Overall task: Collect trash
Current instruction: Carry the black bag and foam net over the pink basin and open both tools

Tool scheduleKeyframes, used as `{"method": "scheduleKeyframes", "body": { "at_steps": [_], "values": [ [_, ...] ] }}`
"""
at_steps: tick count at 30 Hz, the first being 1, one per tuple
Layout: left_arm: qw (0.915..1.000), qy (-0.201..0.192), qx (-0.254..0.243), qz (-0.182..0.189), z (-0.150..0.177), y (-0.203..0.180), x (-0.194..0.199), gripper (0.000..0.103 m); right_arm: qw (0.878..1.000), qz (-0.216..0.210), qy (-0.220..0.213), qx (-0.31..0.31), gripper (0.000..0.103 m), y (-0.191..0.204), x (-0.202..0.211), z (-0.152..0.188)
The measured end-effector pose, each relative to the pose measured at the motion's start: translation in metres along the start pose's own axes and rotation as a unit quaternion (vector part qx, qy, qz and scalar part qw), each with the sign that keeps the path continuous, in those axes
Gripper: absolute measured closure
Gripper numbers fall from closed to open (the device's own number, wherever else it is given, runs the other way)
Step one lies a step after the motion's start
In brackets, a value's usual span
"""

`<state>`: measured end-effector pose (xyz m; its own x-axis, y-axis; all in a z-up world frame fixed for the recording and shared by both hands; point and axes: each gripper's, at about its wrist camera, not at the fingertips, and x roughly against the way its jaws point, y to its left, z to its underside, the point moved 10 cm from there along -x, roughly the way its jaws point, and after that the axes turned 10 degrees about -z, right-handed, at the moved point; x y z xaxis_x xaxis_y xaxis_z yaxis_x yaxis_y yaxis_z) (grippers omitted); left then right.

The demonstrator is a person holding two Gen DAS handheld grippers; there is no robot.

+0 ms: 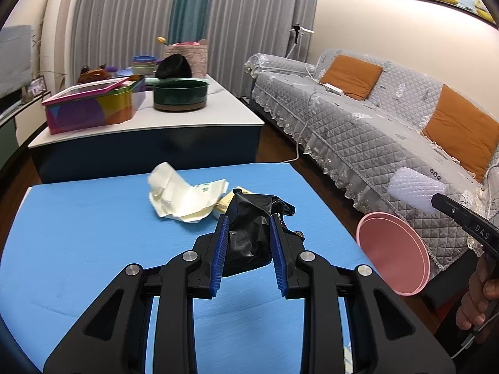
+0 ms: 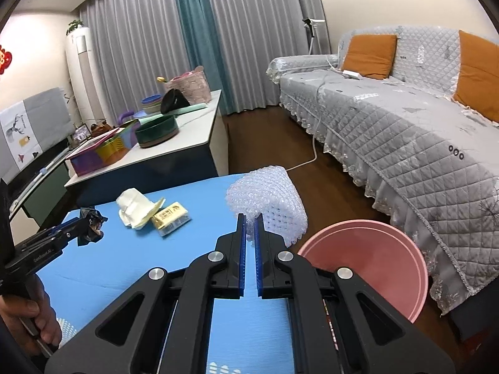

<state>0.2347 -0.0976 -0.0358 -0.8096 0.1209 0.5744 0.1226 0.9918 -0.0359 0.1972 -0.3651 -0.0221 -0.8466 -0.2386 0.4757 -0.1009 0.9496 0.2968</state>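
Observation:
My left gripper (image 1: 246,221) is shut on a crumpled black plastic bag (image 1: 249,233), held above the blue table (image 1: 93,233). My right gripper (image 2: 249,218) is shut on a sheet of bubble wrap (image 2: 271,199), which hangs near the table's right edge, beside a pink bin (image 2: 374,258). In the left wrist view the bubble wrap (image 1: 414,187) and the pink bin (image 1: 396,255) show at the right. On the table lie a crumpled white paper wrapper (image 1: 177,193) and a yellow packet (image 2: 171,218). The right wrist view shows the left gripper (image 2: 84,227) with the black bag (image 2: 90,221).
A white-topped low table (image 1: 218,109) behind holds a colourful box (image 1: 90,106), a dark green bowl (image 1: 180,95) and stacked dishes. A grey quilted sofa (image 2: 405,131) with orange cushions runs along the right. A white cable (image 2: 307,159) crosses the dark wood floor.

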Motion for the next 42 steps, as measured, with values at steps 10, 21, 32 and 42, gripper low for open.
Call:
{"method": "scheduleKeyframes", "body": {
  "at_steps": [10,21,32,42],
  "values": [
    [0.9995,0.0,-0.014,0.029,-0.002,-0.042,-0.007,0.076,0.999,0.036,-0.008,-0.002,0.097,-0.031,0.019,-0.001],
    [0.998,0.0,-0.039,0.05,0.001,-0.082,-0.007,0.076,0.997,0.075,-0.012,-0.017,0.097,-0.075,0.042,0.003],
    [0.995,0.007,-0.069,0.072,0.013,-0.123,-0.013,0.076,0.994,0.107,-0.009,-0.023,0.097,-0.112,0.058,0.01],
    [0.99,0.011,-0.096,0.103,0.016,-0.178,-0.023,0.076,0.992,0.122,-0.001,-0.018,0.097,-0.134,0.061,0.014]
  ]
}}
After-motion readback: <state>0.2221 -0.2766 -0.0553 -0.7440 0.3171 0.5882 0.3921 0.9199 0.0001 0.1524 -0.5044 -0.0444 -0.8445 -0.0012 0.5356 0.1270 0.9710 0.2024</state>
